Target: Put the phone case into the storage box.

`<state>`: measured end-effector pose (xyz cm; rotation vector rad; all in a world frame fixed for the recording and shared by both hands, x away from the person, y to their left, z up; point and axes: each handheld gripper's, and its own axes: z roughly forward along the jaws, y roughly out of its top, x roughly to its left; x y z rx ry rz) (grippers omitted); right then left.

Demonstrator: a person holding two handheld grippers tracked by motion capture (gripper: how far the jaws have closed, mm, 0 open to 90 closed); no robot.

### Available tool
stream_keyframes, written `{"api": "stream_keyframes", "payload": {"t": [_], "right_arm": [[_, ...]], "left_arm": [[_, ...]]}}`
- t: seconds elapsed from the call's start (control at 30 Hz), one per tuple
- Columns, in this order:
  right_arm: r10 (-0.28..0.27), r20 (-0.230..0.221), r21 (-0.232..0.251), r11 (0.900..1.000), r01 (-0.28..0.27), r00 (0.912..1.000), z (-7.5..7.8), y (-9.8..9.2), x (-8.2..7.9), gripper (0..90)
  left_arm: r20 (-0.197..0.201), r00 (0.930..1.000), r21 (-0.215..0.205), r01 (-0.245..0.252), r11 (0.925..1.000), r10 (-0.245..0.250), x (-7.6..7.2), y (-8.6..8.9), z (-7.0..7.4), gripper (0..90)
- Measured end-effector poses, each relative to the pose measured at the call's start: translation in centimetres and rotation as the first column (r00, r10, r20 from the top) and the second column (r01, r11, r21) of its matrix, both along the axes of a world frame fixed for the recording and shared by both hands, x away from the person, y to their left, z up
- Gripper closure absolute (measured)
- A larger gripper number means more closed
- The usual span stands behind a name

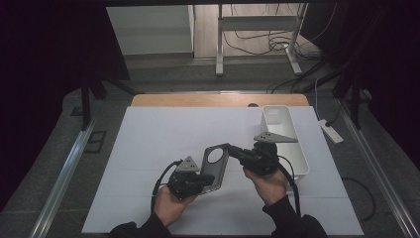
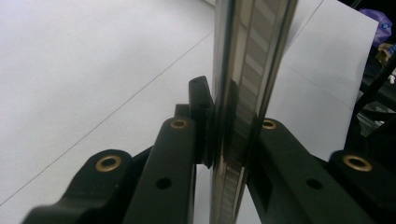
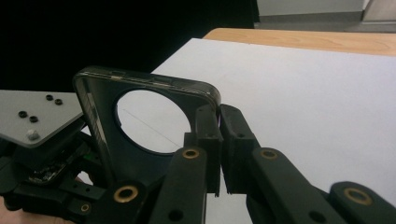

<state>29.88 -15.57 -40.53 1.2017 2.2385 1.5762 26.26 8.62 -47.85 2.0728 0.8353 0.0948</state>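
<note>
A dark phone case (image 1: 216, 167) with a round camera hole is held up above the white sheet between both grippers. My left gripper (image 1: 210, 181) is shut on its lower part; in the left gripper view the case (image 2: 243, 84) runs edge-on between the pads (image 2: 203, 112). My right gripper (image 1: 229, 148) comes in from the right and is shut on the case's top corner. In the right gripper view the case (image 3: 100, 116) stands upright with its corner pinched in my right gripper (image 3: 219, 135). The left gripper's grey plate (image 3: 32, 116) sits behind it.
A white rectangular bin (image 1: 292, 148) stands at the right side of the white sheet (image 1: 158, 134), just behind the right hand. The wooden table edge (image 1: 198, 100) runs along the back. Desk legs and cables lie on the floor beyond.
</note>
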Motion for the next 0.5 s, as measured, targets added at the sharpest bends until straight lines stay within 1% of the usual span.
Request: {"api": "stream_keyframes", "payload": {"t": [0.17,0.27,0.37,0.43,0.47,0.5], "right_arm": [[-0.034,-0.014,-0.003,0.999,0.034,0.9993,-0.03,0.15,-0.06,88.4],[-0.046,-0.015,-0.001,0.999,0.046,0.9988,-0.02,0.26,-0.15,88.8],[-0.060,-0.011,-0.001,0.998,0.060,0.9981,0.09,0.37,-0.28,88.9],[-0.065,-0.006,0.001,0.998,0.065,0.9978,0.12,0.39,-0.30,89.0],[-0.069,-0.006,0.001,0.998,0.069,0.9976,0.14,0.38,-0.32,89.0],[-0.072,-0.006,0.003,0.997,0.072,0.9974,0.15,0.36,-0.33,89.0]], "left_arm": [[-0.001,1.0000,-0.012,0.008,0.9999,-0.008,0.08,0.01,-0.08,83.2],[-0.002,0.9999,-0.009,0.011,0.9999,-0.011,0.13,-0.16,-0.15,73.3],[0.001,0.9999,-0.002,0.013,0.9999,-0.013,0.15,-0.34,-0.21,61.0],[-0.003,0.9998,-0.001,0.022,0.9998,-0.022,0.16,-0.45,-0.25,55.0],[0.004,0.9997,0.007,0.023,0.9997,-0.023,0.15,-0.50,-0.27,50.9],[0.001,0.9996,0.003,0.028,0.9996,-0.028,0.13,-0.61,-0.32,47.3]]}}
